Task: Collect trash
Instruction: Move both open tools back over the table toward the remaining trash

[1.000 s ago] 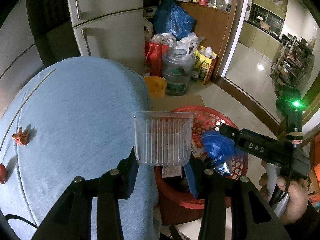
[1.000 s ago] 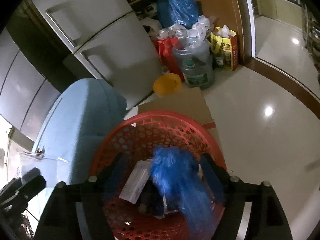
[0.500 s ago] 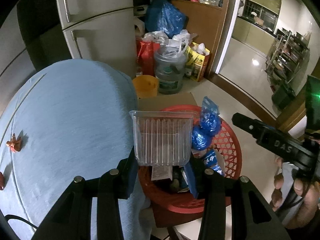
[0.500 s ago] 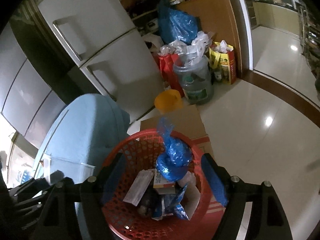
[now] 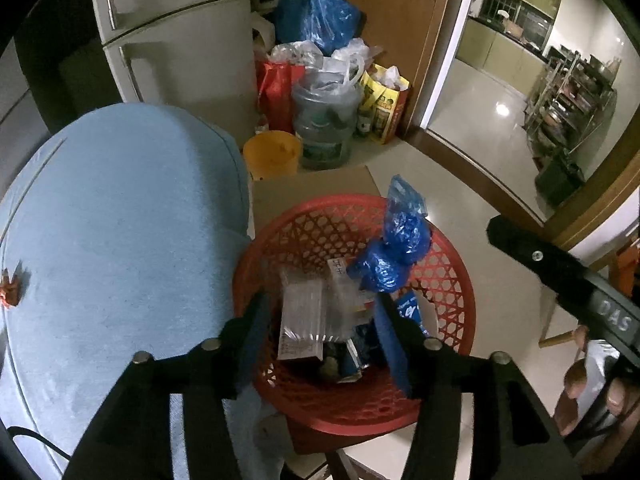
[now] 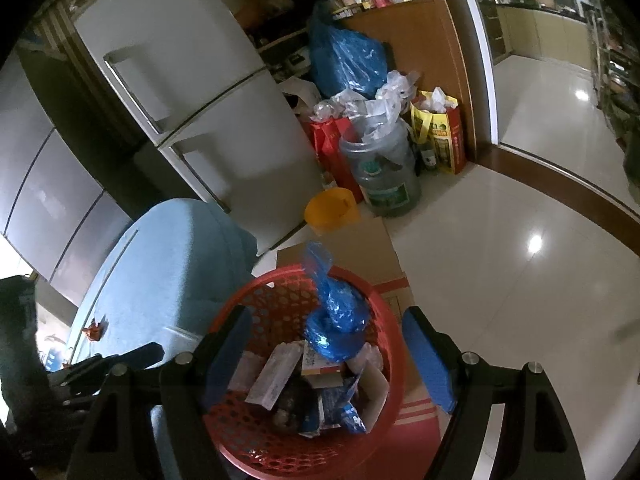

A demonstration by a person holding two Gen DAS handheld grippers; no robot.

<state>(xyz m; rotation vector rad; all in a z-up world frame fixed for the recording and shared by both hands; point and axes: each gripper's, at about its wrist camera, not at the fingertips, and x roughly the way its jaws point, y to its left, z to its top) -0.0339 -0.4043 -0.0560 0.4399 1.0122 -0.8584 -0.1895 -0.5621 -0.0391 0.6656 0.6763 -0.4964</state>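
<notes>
A red mesh basket (image 5: pixel 448 280) (image 6: pixel 224 320) stands beside the blue-covered table (image 5: pixel 120 220). Inside lie a knotted blue plastic bag (image 5: pixel 396 248) (image 6: pixel 336 316), a clear plastic tray (image 5: pixel 304 312), cartons and wrappers. My left gripper (image 5: pixel 320 340) is open and empty just above the basket, its blue pads either side of the tray. My right gripper (image 6: pixel 328 360) is open and empty, higher above the basket; its body shows at the right in the left wrist view (image 5: pixel 560 276). Small orange-red scraps (image 5: pixel 10 290) (image 6: pixel 94 328) lie on the table.
A white fridge (image 5: pixel 172 32) stands behind the table. Beside it are a yellow bucket (image 5: pixel 272 152), a water jug stuffed with bags (image 5: pixel 324 120), red and yellow bags and a large blue bag (image 5: pixel 316 12). Cardboard (image 5: pixel 312 192) lies under the basket. Tiled floor opens to the right.
My left gripper opened and the clear tray dropped into the basket. My right gripper let go of the blue bag, which now rests in the basket, and pulled up and back.
</notes>
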